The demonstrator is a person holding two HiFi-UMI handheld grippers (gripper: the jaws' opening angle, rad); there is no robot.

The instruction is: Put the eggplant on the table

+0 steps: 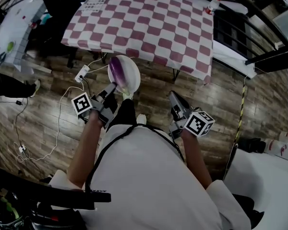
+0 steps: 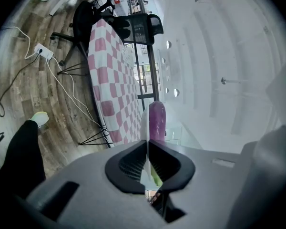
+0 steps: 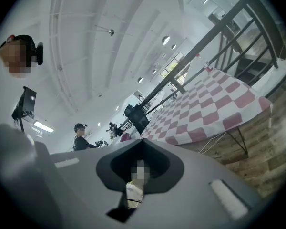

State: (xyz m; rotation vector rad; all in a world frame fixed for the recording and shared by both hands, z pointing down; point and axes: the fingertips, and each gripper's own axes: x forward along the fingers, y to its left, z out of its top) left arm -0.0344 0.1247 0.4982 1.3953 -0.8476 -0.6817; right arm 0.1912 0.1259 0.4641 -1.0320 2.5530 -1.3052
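A purple eggplant (image 1: pixel 116 70) lies on a white plate (image 1: pixel 129 75) held in the air, short of the table with the pink-and-white checked cloth (image 1: pixel 144 23). My left gripper (image 1: pixel 112 87) is shut on the plate's near rim. In the left gripper view the thin plate edge (image 2: pixel 144 123) runs between the closed jaws of the left gripper (image 2: pixel 147 146), with the eggplant (image 2: pixel 157 120) just past them. My right gripper (image 1: pixel 173 96) hangs to the right, shut and holding nothing. In its own view the right gripper (image 3: pixel 142 140) points toward the table (image 3: pixel 205 109).
A power strip (image 1: pixel 81 74) and white cables lie on the wood floor below the plate. A black chair (image 1: pixel 62 4) stands at the table's left end. A red-capped bottle (image 1: pixel 212 5) sits on the table's far right corner. Black railings (image 1: pixel 259 28) run along the right.
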